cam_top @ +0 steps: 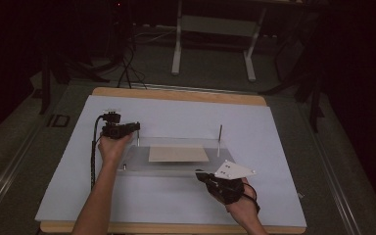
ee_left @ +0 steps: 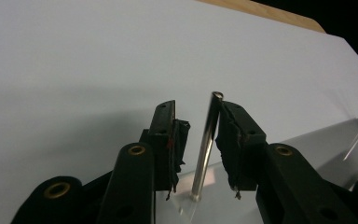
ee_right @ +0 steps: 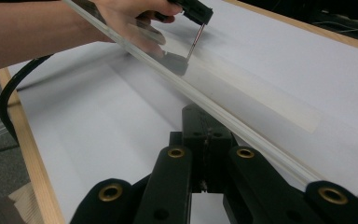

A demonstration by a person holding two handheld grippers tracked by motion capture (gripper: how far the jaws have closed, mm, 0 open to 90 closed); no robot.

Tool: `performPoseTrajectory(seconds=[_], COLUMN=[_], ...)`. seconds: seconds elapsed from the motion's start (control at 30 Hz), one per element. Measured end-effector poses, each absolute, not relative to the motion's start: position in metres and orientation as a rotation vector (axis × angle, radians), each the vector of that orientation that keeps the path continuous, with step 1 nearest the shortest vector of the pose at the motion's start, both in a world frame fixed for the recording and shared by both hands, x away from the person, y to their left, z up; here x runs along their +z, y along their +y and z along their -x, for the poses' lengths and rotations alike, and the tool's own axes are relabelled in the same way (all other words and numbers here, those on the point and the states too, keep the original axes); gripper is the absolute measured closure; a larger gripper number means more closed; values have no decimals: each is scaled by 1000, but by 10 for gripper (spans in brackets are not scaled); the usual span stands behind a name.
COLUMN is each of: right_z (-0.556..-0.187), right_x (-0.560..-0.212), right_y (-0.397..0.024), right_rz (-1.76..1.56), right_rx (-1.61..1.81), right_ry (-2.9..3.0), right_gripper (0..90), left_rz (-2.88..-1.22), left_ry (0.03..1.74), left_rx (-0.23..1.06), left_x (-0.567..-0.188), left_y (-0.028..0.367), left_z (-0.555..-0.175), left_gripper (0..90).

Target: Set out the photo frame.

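A clear plastic plate [cam_top: 176, 166] lay on the white-covered surface [cam_top: 176, 117], with a tan sheet [cam_top: 178, 153] on it. At its far left corner stood a thin metal pin [ee_left: 206, 144] — the left claw [ee_left: 200, 135] straddled it, released, one pad just touching the pin's top. The right claw [ee_right: 205, 135] was clenched at the plate's near edge — whether it gripped the plate was unclear.

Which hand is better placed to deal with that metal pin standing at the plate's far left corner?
Left. The left gripper already has the metal pin between its parted jaws, which aren't clamping it. The right gripper sits shut at the clear plate's near edge, away from that corner.
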State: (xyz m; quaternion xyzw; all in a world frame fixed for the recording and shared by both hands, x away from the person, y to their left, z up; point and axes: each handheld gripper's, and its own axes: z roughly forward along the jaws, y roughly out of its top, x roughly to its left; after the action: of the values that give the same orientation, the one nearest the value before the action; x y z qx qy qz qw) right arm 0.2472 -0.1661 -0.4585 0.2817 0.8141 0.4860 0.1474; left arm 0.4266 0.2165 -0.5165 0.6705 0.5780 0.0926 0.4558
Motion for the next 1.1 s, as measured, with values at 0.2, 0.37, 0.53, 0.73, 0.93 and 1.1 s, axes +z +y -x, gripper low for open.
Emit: performPoseTrajectory(seconds=[0.2, 0.37, 0.53, 0.73, 0.93, 1.1], right_z=[-248, -249, -250, -251, -254, -255], right_x=[-457, -456, -455, -452, -449, -448], right_y=[-166, -166, -166, -165, -165, -165], right_rz=[-808, -807, -805, -808, -811, -818], right_rx=[1395, 1394, 1392, 1393, 1399, 1398], right_ry=[2340, 2341, 2336, 2327, 2321, 2319], right_gripper=[900, 900, 900, 900, 900, 900], left_rz=[-1641, -1629, -1610, -1622, -1627, -1656], left_ry=[1345, 1319, 1310, 1247, 1197, 1161], left_rx=[283, 303, 275, 317, 336, 352], left_x=[-509, -506, -507, -499, -493, -491], left_y=[221, 228, 238, 240, 242, 243], left_z=[-411, -398, -387, -368, -351, -341], left_gripper=[649, 625, 618, 602, 586, 592])
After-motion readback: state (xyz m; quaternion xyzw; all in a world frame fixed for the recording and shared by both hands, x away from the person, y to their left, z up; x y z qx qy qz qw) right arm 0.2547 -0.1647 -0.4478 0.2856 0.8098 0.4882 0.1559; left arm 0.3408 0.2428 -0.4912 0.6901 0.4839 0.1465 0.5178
